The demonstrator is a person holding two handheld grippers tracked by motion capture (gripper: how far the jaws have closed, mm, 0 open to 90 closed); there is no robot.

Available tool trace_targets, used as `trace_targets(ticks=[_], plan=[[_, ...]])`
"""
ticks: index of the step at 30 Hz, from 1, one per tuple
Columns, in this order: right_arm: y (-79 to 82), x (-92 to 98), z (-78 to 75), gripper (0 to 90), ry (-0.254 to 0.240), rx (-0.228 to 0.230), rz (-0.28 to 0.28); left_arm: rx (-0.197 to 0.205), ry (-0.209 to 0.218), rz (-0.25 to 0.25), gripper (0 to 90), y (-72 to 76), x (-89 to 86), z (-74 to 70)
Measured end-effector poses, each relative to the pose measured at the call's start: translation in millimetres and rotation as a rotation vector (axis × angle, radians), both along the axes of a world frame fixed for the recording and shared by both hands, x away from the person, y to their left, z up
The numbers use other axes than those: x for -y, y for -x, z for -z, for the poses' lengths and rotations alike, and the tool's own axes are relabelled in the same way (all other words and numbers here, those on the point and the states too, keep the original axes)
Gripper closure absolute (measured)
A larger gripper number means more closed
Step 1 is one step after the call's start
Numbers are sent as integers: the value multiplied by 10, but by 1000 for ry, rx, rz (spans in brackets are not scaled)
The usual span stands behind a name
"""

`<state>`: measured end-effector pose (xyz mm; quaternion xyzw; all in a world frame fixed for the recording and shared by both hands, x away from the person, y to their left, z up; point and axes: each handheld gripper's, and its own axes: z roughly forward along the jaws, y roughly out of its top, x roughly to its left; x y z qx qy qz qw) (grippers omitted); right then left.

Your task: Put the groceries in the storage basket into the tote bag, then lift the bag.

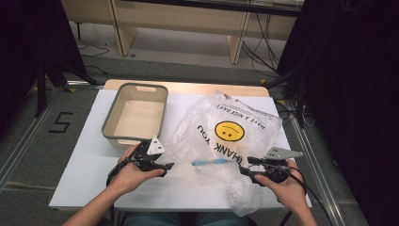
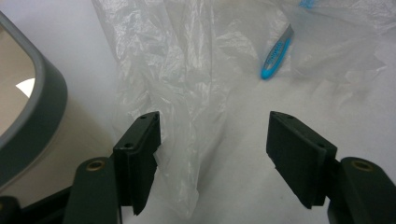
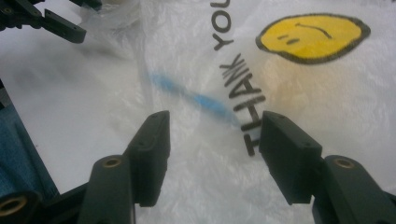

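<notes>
1. Table (image 1: 89, 165): white top, fills the middle of the high view; bare patches at lower left and lower middle.
2. Bag (image 1: 226, 141): thin clear plastic, crumpled, flat on the table at centre-right of the high view. Print reads upside down there: "THANK YOU", "HAVE A NICE DAY", with a yellow smiley (image 1: 229, 131) above the lettering. One bunched end hangs toward the table's near edge, lower right. In the right gripper view the smiley (image 3: 310, 37) sits upper right, with "THANK" running down the middle.
3. Bin (image 1: 136, 115): grey rim, beige inside, upper left of centre in the high view, just left of the bag. Its rim curves through the left edge of the left gripper view (image 2: 44, 121).
4. Left gripper (image 1: 164, 168): held in the left hand (image 1: 127, 175), lower left of centre, pointing toward the bag's left edge. In its own view (image 2: 212, 149) the jaws stand apart; a fold of bag lies between them, closer to the left jaw, no pad pressing on it.
5. Right gripper (image 1: 244, 165): held in the right hand (image 1: 282, 186), lower right, jaws pointing left over the bag. In its own view (image 3: 215, 144) the jaws stand apart above the plastic, gripping nothing.
6. Toothbrush (image 1: 211, 162): blue, inside the bag, lying level between the two grippers in the high view. Seen upper right in the left gripper view (image 2: 275, 60); a blurred blue streak through plastic at centre of the right gripper view (image 3: 196, 99).
</notes>
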<state>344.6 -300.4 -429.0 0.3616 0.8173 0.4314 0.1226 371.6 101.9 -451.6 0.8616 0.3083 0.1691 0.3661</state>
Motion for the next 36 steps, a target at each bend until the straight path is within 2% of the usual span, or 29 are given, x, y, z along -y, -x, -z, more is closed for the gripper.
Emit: trace_targets(ticks=[5, 10, 23, 30, 32, 36], plan=[[91, 114, 65, 398, -12, 12, 37, 12, 10, -4, 322, 27, -19, 24], [136, 173, 107, 392, -11, 13, 58, 12, -4, -6, 316, 27, -39, 55], [155, 153, 162, 381, -6, 3, 42, 11, -14, -4, 309, 25, -20, 91], [193, 57, 155, 349, -1, -12, -52, -7, -29, 6, 297, 2, -11, 150], [212, -8, 180, 327, 7, -26, -100, -15, -34, 8, 287, -6, 3, 169], [257, -124, 253, 284, 54, -71, -207, -41, -66, 1, 281, -67, 23, 227]])
